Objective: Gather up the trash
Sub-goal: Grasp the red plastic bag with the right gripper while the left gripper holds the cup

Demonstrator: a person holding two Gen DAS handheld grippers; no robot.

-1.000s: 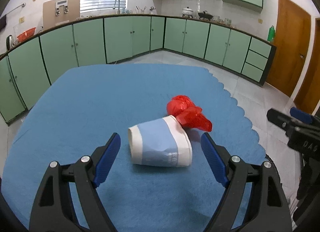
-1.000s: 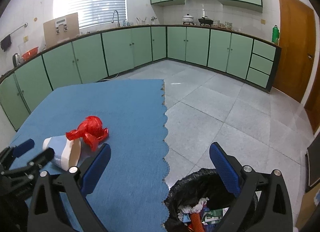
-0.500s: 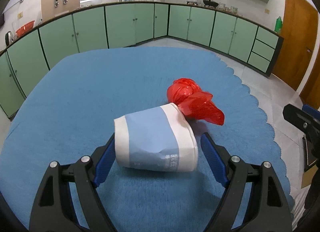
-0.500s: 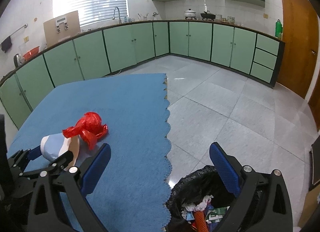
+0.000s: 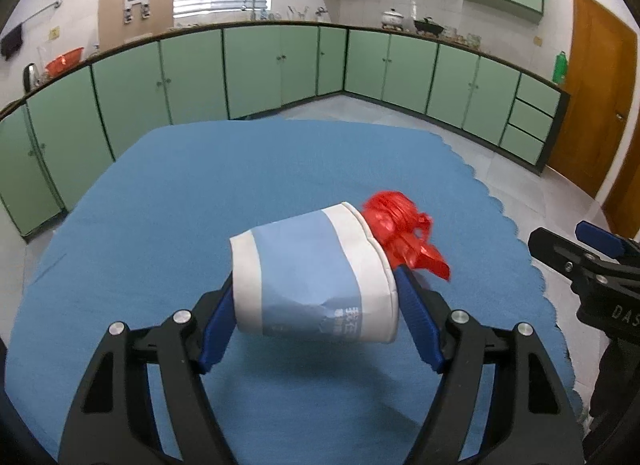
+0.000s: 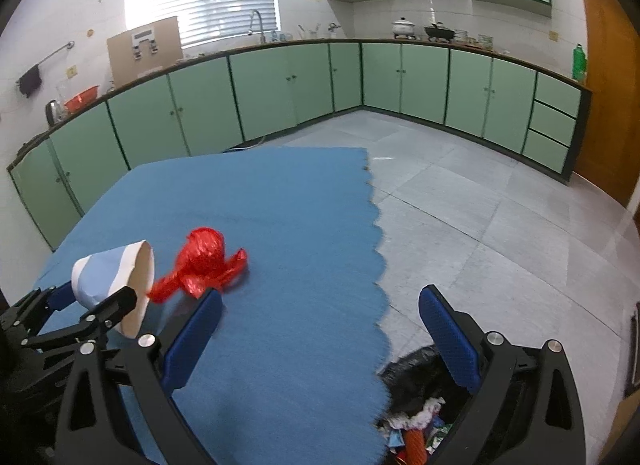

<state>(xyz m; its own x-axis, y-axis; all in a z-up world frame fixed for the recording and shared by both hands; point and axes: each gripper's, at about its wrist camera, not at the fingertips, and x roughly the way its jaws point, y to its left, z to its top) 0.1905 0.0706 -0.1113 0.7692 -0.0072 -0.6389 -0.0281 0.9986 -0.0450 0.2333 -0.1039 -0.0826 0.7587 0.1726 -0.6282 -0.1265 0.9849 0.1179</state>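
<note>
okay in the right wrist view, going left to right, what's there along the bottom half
Left gripper holding paper cup → red bag → blue mat → trash bin.

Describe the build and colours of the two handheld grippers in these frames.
Both match: the left gripper and right gripper have black angular frames with triangular cut-outs, silver round screw heads at the joints, and long blue textured pads on the fingers. White lettering marks the right gripper's side. No cables, hands or sleeves show.
</note>
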